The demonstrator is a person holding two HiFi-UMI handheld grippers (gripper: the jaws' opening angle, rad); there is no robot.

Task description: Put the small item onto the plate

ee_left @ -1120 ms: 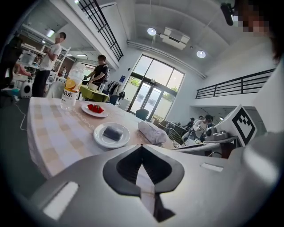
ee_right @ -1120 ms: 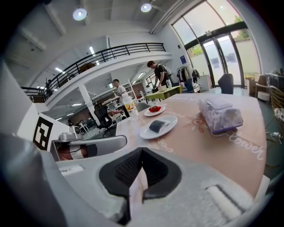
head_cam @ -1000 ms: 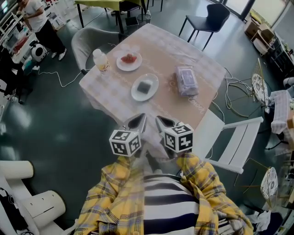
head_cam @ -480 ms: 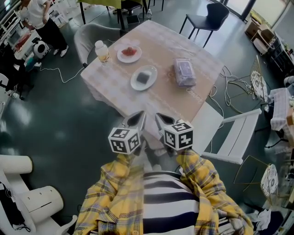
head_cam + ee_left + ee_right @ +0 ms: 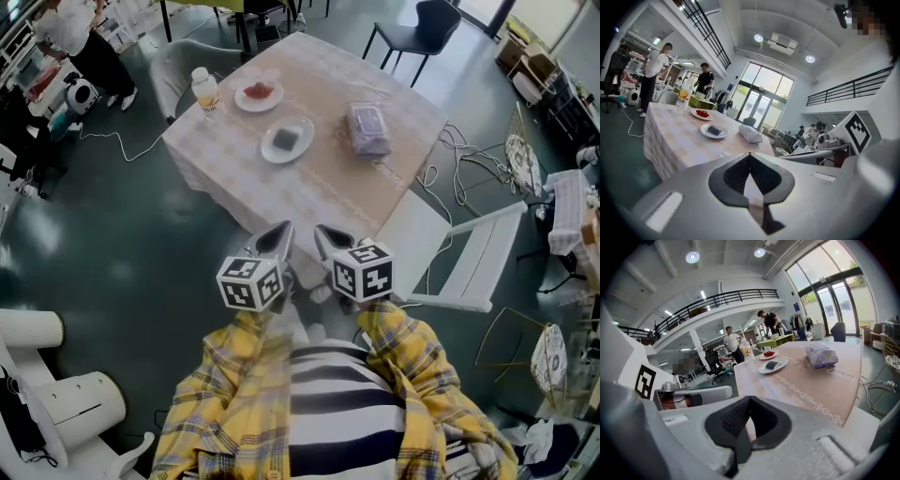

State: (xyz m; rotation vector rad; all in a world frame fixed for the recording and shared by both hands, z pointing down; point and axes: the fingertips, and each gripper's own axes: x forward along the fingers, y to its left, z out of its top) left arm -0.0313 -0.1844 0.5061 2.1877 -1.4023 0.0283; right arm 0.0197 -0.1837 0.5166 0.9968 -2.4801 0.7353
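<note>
Grey left gripper [image 5: 278, 236] and right gripper [image 5: 323, 236] — both closed, empty — short of the cloth-covered table [image 5: 323, 183].

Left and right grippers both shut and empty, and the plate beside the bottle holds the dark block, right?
Not the dark block: the plate beside the bottle holds red food, as the head view shows; the dark block lies on the other plate. The left gripper and right gripper are indeed shut and empty.

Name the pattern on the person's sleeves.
Yellow plaid with dark and white lines on the sleeves; it shows best in the head view.
</note>
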